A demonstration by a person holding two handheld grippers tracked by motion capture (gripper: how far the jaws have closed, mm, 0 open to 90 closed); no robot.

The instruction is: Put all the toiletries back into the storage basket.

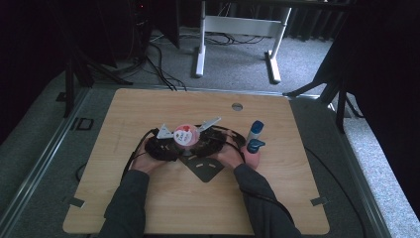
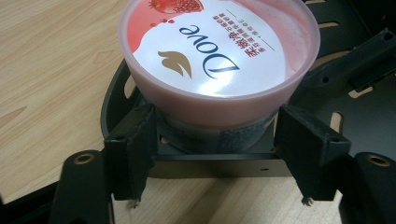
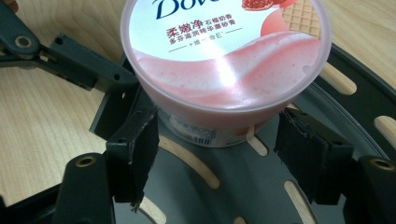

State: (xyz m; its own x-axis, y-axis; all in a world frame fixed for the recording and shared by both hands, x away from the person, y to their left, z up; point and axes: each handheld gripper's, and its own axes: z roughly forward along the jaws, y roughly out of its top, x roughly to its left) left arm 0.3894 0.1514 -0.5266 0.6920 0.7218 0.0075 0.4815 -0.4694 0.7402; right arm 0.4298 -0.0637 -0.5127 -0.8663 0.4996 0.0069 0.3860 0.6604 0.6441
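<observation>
A pink-lidded Dove jar (image 1: pixel 185 135) stands upright on a black slotted plate (image 1: pixel 204 168) in the middle of the wooden table. My two grippers flank it. The left gripper (image 1: pixel 171 144) comes in from the left, and in the left gripper view its pads (image 2: pixel 140 140) lie flush against the jar (image 2: pixel 215 56) just under the lid. From the right comes the right gripper (image 1: pixel 200 141). In its own view the jar (image 3: pixel 224 56) sits between its pads (image 3: pixel 303 149), with narrow gaps on both sides.
Two blue-capped bottles (image 1: pixel 256 130) (image 1: pixel 254 146) stand just right of my right hand. A cable hole (image 1: pixel 237 106) is near the table's far edge. Beyond the table are a white desk frame and floor cables.
</observation>
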